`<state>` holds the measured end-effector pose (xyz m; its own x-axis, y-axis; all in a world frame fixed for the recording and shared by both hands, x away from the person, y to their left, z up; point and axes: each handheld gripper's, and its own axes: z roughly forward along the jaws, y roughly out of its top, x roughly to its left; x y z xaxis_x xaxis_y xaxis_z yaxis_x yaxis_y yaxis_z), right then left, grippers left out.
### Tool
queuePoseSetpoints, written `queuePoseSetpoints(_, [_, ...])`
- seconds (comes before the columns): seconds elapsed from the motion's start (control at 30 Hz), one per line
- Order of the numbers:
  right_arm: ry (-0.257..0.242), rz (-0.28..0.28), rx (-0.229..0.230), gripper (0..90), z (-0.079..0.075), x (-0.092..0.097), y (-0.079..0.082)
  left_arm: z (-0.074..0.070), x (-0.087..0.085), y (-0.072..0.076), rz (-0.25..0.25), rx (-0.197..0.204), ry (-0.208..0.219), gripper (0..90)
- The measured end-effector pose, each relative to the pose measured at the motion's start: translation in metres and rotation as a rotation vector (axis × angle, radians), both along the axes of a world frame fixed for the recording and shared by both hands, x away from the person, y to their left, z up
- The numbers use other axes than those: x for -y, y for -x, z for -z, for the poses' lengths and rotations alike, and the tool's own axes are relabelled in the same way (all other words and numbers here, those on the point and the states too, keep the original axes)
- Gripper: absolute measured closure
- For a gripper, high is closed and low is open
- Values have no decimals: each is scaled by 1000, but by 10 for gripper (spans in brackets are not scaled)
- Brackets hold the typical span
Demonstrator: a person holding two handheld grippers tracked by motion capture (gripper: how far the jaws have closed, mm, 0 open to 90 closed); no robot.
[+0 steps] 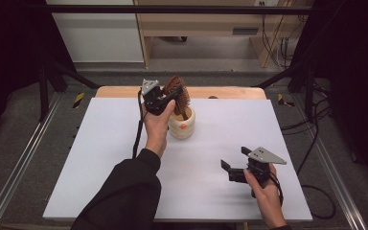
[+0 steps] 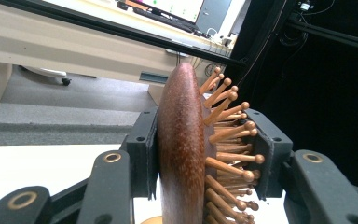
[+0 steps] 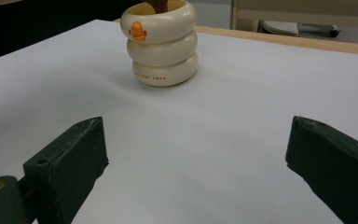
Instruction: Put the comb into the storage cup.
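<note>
Over the cream holder (image 1: 181, 124), near the far edge of the white counter (image 1: 124, 182), your left claw (image 1: 165, 98) has the brown wooden hairbrush (image 1: 176, 92) by its head. In the left gripper view the two black jaws press on it, one on the smooth back and one on the wooden pins, so the brush (image 2: 182, 149) is pinched tight and stands up straight. Its handle goes down into the holder, which looks like three fat rings stacked up, with a little orange duck bill on the top ring.

Your right claw (image 1: 235, 165) rests low over the counter, well apart from the holder, with its jaws wide and nothing between them.

It looks like you are at the step where the brush goes into the holder, or comes out of it; you cannot tell which from this. If it is going in, let the handle settle to the bottom, then let go gently so the holder does not tip.

Small orange letters sit on the bottom ring of the holder (image 3: 161, 44), but they are too tiny to read.
</note>
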<state>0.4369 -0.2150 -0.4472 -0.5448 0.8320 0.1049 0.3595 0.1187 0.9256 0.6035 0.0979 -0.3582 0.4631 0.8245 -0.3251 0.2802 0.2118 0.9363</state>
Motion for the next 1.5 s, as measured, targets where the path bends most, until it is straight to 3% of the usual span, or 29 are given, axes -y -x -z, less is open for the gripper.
queuePoseSetpoints(0.43, [0,0,0,54,0,0,-1,2,1,-1,6,2,-5,509])
queuePoseSetpoints(1.5, [8,-5,-3,52,2,-2,-1,11,-24,-10,-18,-67,49,475])
